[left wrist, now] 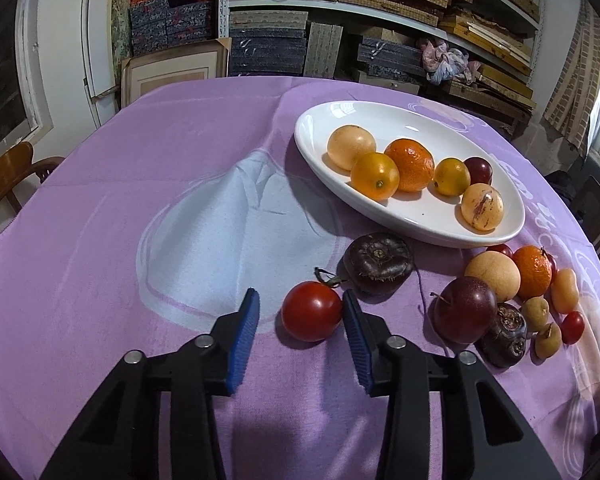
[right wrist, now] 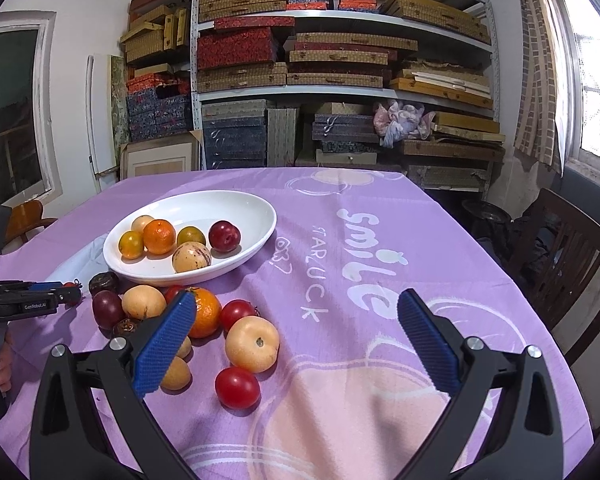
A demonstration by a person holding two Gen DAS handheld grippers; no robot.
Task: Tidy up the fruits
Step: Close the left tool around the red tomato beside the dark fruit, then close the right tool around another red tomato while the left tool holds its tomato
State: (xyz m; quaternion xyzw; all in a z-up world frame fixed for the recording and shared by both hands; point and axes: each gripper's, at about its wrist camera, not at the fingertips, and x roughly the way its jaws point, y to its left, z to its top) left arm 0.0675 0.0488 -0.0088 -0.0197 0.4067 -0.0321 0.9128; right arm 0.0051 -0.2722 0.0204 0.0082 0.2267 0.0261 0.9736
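**Item to be handled.** The red tomato (left wrist: 311, 312) lies on the purple cloth of the table (left wrist: 100, 200), toward the near edge. It is apart from the other fruit, with a dark wrinkled fruit (left wrist: 378, 263) just behind it.

- Judged light, round, smooth-skinned and soft. Excess pressure is likely to split or bruise it, and a glossy skin may slip.
- Take hold across the widest part, below the stem, with the pads flat on opposite sides.

**Left gripper** (left wrist: 298, 308). The jaws stand on either side of the tomato. One pad is at the skin; a strip of cloth shows between the other pad and the fruit. It is not clamped.

**Right gripper** (right wrist: 292, 320). The jaws are spread wide and hold nothing. It hangs over the loose fruit (right wrist: 252, 344) near the near edge.

**Container.** The white oval plate (left wrist: 302, 136) sits nearer the middle of the table. It holds six fruits:

- one mandarin (left wrist: 410, 164)
- two yellow-orange fruits
- two pale round fruits
- one dark red plum (left wrist: 479, 170)

Free space remains at the plate's far end.
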